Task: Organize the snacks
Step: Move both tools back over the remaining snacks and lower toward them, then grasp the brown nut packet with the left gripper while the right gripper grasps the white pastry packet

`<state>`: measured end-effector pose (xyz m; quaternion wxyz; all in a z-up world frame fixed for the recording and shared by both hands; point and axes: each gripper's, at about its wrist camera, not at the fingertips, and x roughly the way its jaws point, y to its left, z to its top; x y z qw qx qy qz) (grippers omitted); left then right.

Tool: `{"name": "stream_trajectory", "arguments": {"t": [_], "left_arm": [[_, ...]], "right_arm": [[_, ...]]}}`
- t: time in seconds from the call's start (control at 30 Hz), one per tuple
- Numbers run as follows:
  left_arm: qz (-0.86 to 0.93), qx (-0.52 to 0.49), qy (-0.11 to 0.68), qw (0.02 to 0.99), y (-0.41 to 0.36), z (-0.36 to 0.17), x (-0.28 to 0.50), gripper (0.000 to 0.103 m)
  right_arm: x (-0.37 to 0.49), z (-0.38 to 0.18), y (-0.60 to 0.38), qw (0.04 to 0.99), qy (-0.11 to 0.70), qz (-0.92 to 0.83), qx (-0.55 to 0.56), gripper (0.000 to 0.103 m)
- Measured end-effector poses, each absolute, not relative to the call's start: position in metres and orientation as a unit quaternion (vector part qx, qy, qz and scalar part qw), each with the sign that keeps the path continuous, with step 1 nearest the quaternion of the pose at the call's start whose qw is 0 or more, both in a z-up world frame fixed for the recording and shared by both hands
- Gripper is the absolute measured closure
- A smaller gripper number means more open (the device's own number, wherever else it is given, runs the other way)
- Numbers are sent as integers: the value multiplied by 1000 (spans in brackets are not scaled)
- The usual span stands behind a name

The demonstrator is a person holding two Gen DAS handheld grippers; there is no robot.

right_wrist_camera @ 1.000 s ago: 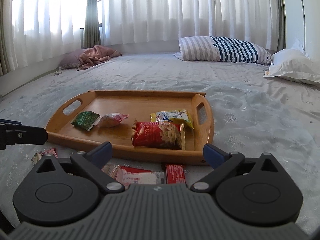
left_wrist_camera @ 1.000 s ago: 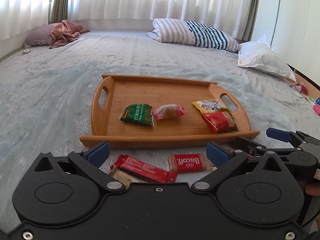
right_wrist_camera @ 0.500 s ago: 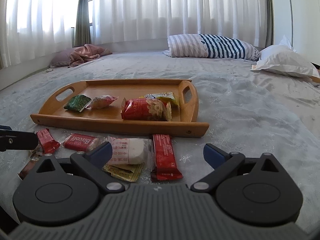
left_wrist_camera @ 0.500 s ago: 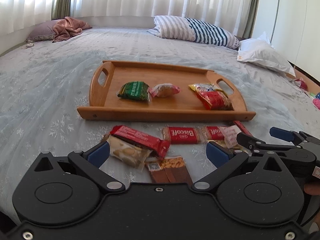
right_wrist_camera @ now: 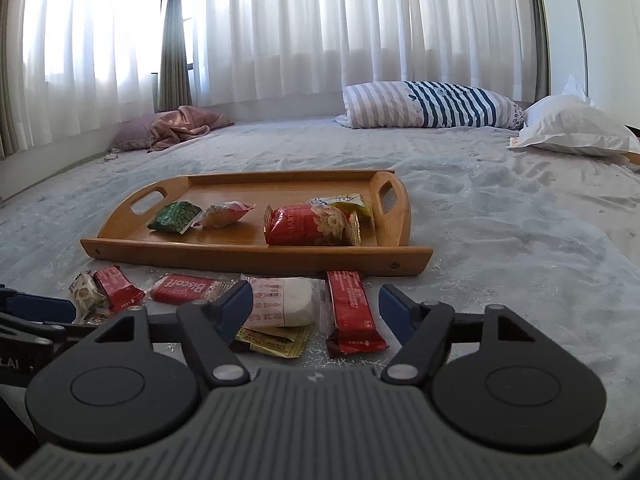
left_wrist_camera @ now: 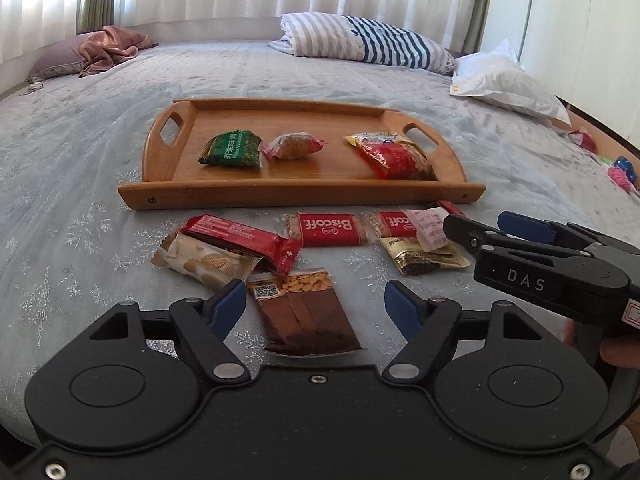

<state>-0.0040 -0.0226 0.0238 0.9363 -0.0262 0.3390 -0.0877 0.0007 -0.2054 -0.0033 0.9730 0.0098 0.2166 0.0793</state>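
**Brown wafer pack framed by the closing left claw**

Pale grey bedding (left_wrist_camera: 80,184) is spread under everything, curtains behind. Beyond both claws, the wooden tray (left_wrist_camera: 280,194) is set crosswise. Between the left gripper (left_wrist_camera: 316,306) pads a brown snack pack (left_wrist_camera: 308,312) is seen, its long axis pointing away; jaws closing, not yet pressing. The right gripper (right_wrist_camera: 316,308) is likewise closing, empty, over a red bar (right_wrist_camera: 352,312).
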Motion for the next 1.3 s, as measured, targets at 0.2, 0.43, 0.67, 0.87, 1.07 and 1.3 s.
{"name": "stream_trajectory", "arguments": {"t": [0.2, 0.43, 0.67, 0.87, 1.07, 1.3], "left_arm": [[-84, -33, 350, 932, -23, 15, 0, 30], [-68, -25, 347, 935, -25, 9, 2, 45], [-59, -16, 345, 937, -27, 9, 4, 56], [-67, -11, 344, 936, -30, 8, 3, 55], [-66, 1, 349, 935, -35, 4, 3, 51], [-64, 6, 347, 936, -38, 3, 2, 53]], "right_arm": [[2, -5, -195, 971, 220, 97, -6, 33], [9, -8, -187, 968, 228, 105, -5, 35], [18, -11, -184, 965, 242, 103, 1, 40], [20, -11, -184, 965, 244, 99, 4, 46], [15, -8, -183, 967, 236, 97, -1, 54], [19, -8, -188, 967, 239, 91, 14, 53]]}}
